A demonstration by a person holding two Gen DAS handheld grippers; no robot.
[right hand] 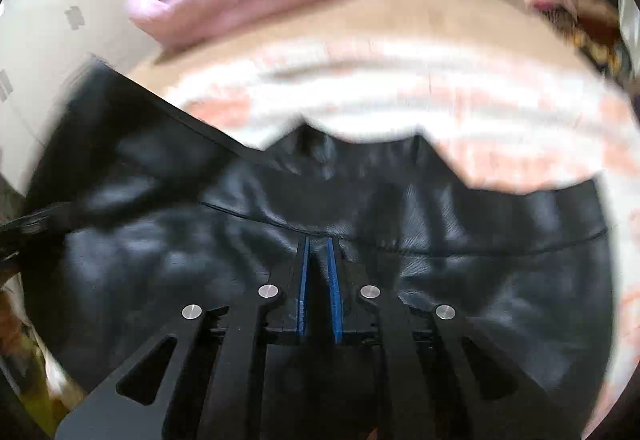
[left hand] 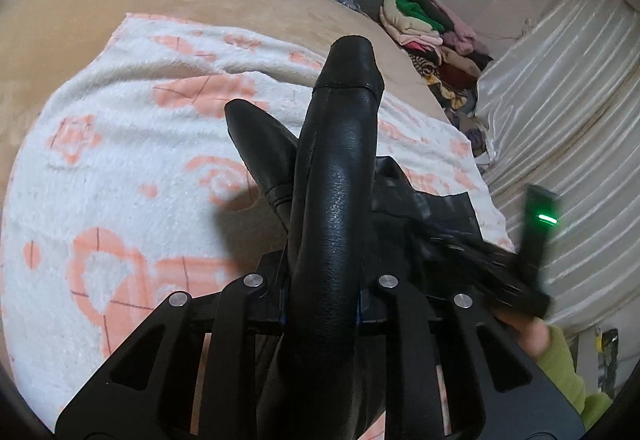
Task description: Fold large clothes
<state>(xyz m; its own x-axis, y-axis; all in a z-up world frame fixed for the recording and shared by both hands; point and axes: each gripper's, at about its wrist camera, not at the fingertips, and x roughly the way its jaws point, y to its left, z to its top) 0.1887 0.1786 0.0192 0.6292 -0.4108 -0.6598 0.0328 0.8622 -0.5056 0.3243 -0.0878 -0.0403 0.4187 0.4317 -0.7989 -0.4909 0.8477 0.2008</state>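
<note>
Early in the fold: left hand-held gripper [left hand: 322, 304] clamped on black leather garment [left hand: 340, 168], right hand-held gripper [right hand: 318, 244] pinching its body above blanket [left hand: 120, 144], no fold laid, all remaining.

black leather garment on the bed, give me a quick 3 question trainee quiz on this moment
1. True or false: the left hand-held gripper is shut on part of the black leather garment.
2. What lies under the garment? A) white blanket with orange-pink pattern B) bare wooden floor C) blue plastic tray
3. Fill in: in the right wrist view, the right hand-held gripper pinches a fold of the ____.

Key
1. True: a long tube of leather, seemingly a sleeve or leg, runs out from between its jaws.
2. A
3. Garment: the blue pads stand nearly together with black leather between them.
</note>
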